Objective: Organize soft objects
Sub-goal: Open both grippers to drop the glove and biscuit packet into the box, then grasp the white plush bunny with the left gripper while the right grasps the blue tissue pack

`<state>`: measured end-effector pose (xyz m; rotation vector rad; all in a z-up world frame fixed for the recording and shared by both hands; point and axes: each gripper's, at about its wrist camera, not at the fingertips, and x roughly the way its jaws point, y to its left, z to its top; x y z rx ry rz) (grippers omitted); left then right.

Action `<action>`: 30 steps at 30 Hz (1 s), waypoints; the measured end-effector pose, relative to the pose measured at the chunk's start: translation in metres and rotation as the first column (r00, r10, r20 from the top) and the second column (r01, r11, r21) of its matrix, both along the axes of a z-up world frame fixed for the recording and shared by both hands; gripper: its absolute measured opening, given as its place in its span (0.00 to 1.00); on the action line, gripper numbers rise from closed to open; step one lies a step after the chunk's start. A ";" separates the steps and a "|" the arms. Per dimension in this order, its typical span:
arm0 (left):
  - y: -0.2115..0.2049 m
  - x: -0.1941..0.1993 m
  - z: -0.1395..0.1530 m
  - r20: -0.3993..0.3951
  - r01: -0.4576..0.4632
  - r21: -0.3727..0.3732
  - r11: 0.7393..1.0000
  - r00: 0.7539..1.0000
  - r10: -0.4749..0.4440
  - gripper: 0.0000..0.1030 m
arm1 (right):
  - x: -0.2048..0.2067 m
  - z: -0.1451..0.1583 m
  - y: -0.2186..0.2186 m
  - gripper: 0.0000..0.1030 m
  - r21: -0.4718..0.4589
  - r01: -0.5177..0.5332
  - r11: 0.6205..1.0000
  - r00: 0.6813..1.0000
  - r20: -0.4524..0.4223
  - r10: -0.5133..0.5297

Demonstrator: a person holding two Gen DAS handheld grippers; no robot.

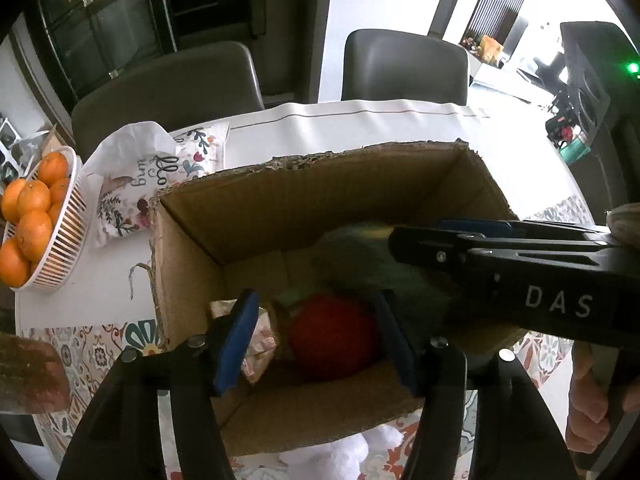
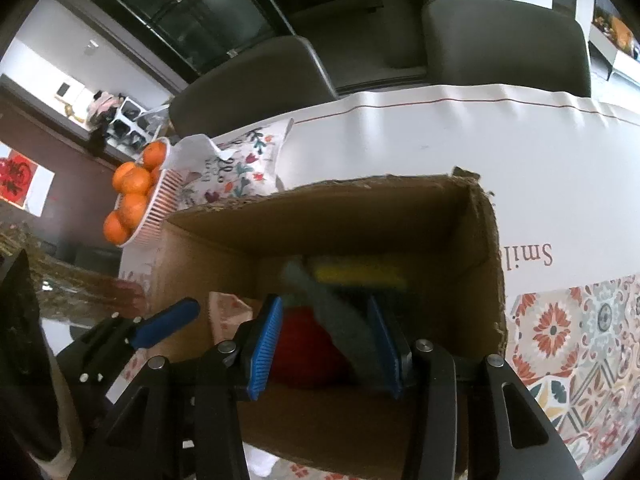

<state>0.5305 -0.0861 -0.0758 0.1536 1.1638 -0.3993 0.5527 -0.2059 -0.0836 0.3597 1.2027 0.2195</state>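
Box [image 1: 280,208]: open cardboard, on the desk [image 1: 360,128], directly below both your grippers, so anything you let go drops inside.

Left gripper [image 1: 316,340]: jaws apart, nothing pressed between them. The red toy [image 1: 332,336] lies on the box floor straight ahead between the pads; a pale patterned bundle [image 1: 256,340] sits just beyond the left pad.

Right gripper [image 2: 326,340]: jaws apart. A grey-green soft item [image 2: 340,320], blurred, slants through the gap; I judge it released and falling, not held. Its yellow end [image 2: 360,274] points to the far wall, the red toy beneath it.

Pillow [image 1: 160,184]: outside the box, far-left of your left gripper, on the desk, still to pack.

Basket [image 1: 64,240] of oranges [image 1: 32,220]: further left, not soft goods; leave it.
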 end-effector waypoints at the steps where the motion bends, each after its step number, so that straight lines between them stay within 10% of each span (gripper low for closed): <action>1: 0.001 -0.001 0.001 0.000 -0.002 -0.004 1.000 1.000 0.002 0.60 | -0.001 0.003 0.001 0.45 0.000 -0.002 1.000 1.000 0.009 0.002; 30: 0.029 -0.074 0.063 0.102 -0.077 -0.001 0.997 0.992 0.076 0.67 | -0.100 0.083 0.001 0.45 -0.208 0.100 0.973 0.975 0.215 -0.054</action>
